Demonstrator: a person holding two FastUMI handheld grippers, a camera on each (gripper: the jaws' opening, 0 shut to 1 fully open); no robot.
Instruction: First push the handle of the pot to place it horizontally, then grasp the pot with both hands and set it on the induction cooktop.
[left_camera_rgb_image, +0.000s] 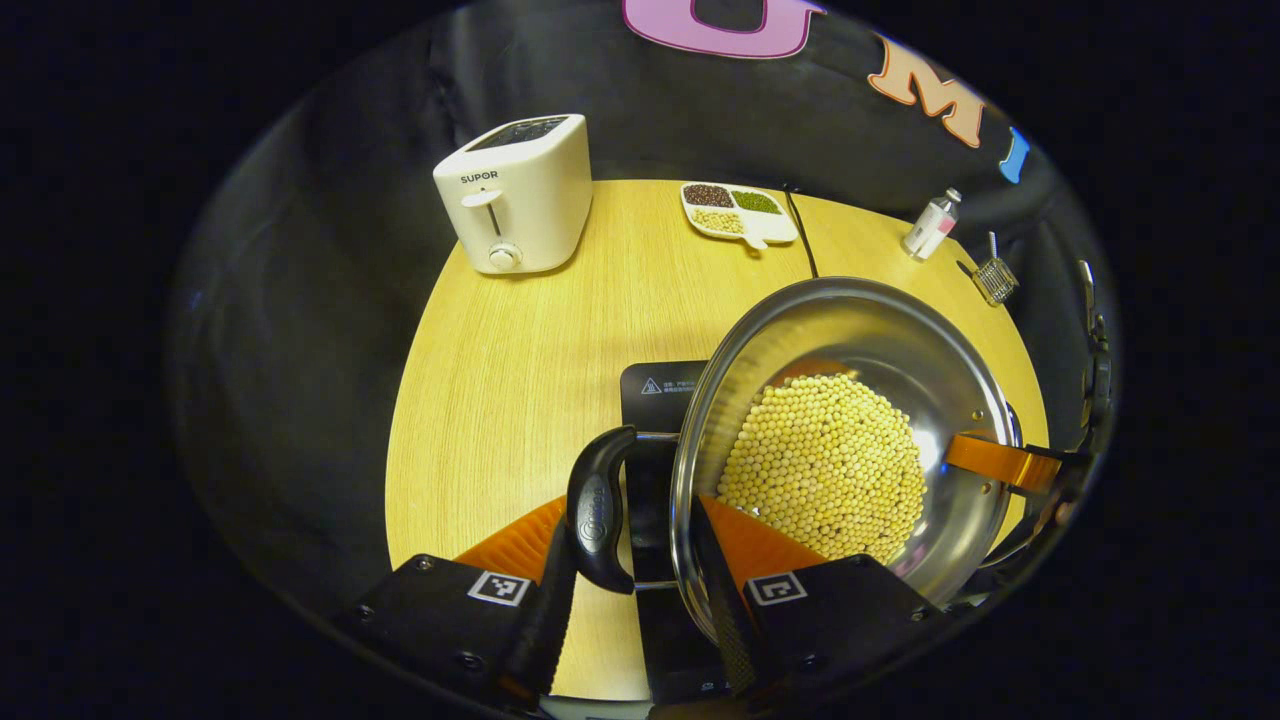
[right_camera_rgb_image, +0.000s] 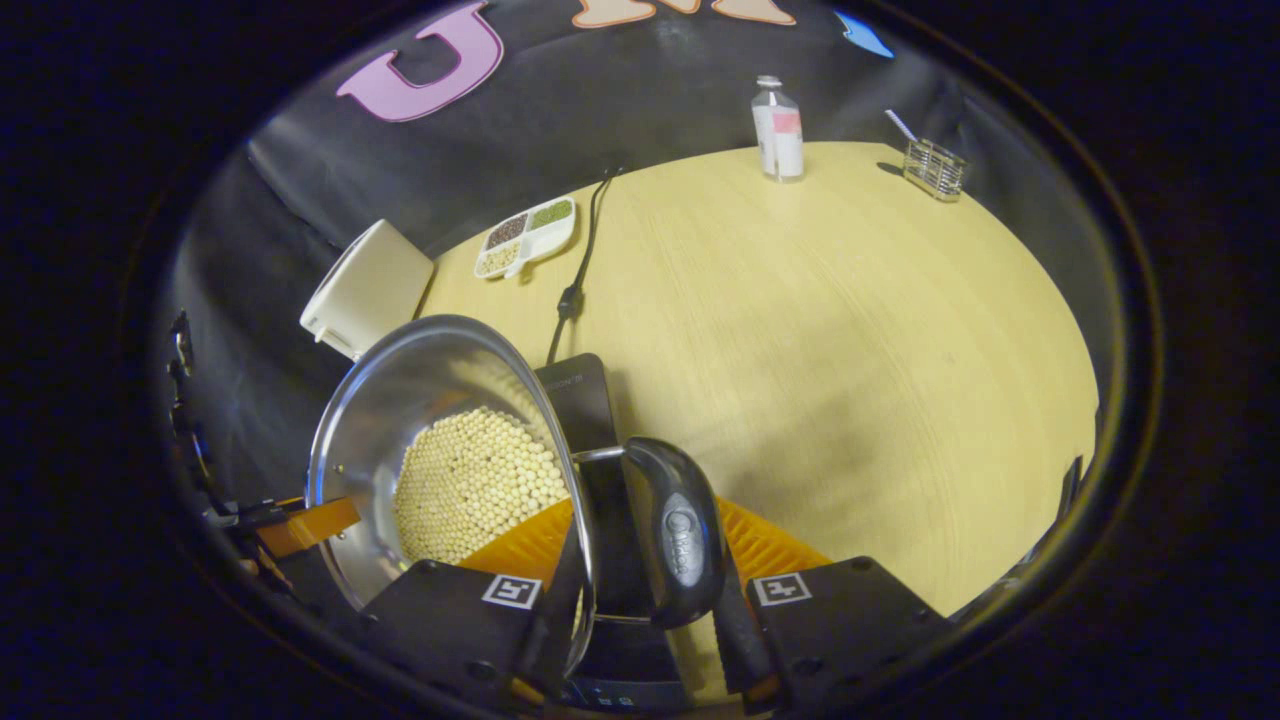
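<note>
While the round wooden table (left_camera_rgb_image: 520, 360) carries everything else, the steel pot (left_camera_rgb_image: 880, 330) is held tilted above the black induction cooktop (left_camera_rgb_image: 655, 385), its bottom covered with pale yellow beans (left_camera_rgb_image: 825, 465) — whether the base touches the cooktop cannot be told. Seen in the left gripper view, the left gripper (left_camera_rgb_image: 640, 590) has its fingers closed onto one side of the pot, one finger outside the black loop handle (left_camera_rgb_image: 598, 510) and the other inside the rim against the wall, so handle and rim are pinched between them. Seen in the right gripper view, the right gripper (right_camera_rgb_image: 655, 600) does the same on the opposite side: one finger inside the pot (right_camera_rgb_image: 400, 400) wall, one beyond the black handle (right_camera_rgb_image: 682, 535), the two gripping that handle and rim. Toward the back of the table stand a white toaster (left_camera_rgb_image: 518, 195), then a divided white dish (left_camera_rgb_image: 738, 212) of mixed beans, with a black cord (right_camera_rgb_image: 578, 270) running from the cooktop (right_camera_rgb_image: 580, 395) past the dish — and farther along the rear edge a small bottle (right_camera_rgb_image: 778, 130) and a little wire basket (right_camera_rgb_image: 935, 168)
</note>
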